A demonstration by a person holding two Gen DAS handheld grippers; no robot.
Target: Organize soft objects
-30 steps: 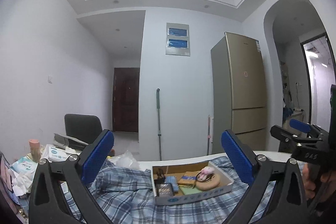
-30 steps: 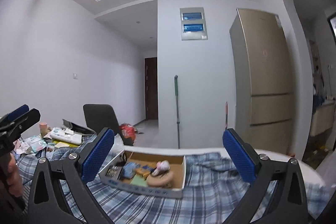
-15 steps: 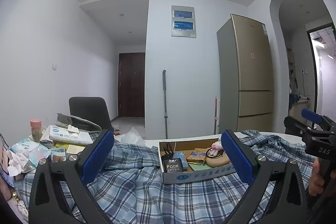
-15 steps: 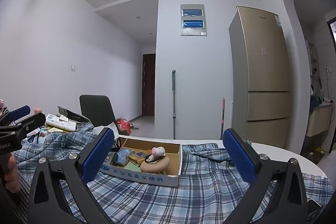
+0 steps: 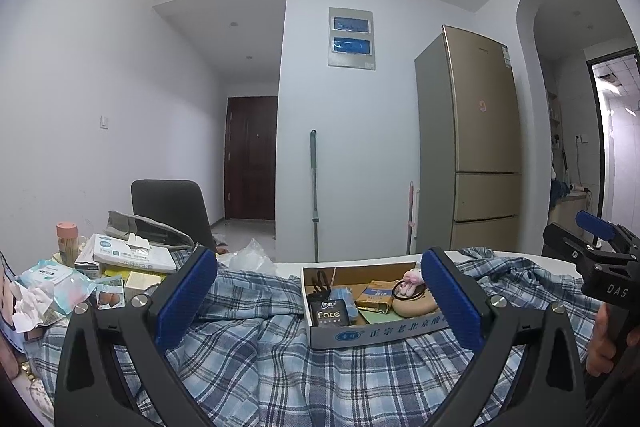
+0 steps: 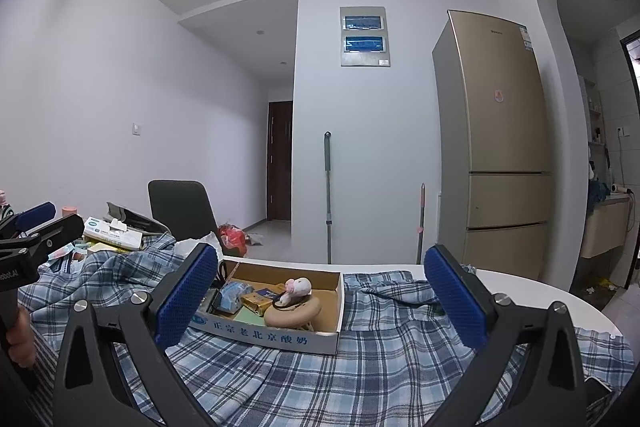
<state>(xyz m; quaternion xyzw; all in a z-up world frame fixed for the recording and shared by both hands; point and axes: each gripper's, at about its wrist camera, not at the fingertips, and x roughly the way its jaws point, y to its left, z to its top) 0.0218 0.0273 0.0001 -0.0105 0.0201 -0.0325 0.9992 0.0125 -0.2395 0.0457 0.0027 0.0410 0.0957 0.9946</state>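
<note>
On my far left sits a clutter of tissue packs [image 5: 132, 255] and wrappers on the tabletop [image 6: 568, 303], which I judge no part of this step. Next comes my left hand-held gripper [image 5: 316, 301], fingers spread wide with nothing between them, hovering low over the plaid shirt [image 5: 260, 359] that lies rumpled across the tabletop. In the middle, the shallow cardboard box [image 6: 272, 337] rests on top of that shirt, holding a tan round pad [image 6: 292, 311] with a small pink plush [image 6: 298, 287] on it, beside packets and a black pack. To the right, my right hand-held gripper [image 6: 320, 303] is likewise spread and empty, just short of the box.

I judge the shirt to be the soft thing to sort, and it is pinned under the box. To do this well, I would take the cloth at a free edge on each side, well clear of the box, close each pair of fingers on a single layer, and lift evenly so the box does not tip.
</note>
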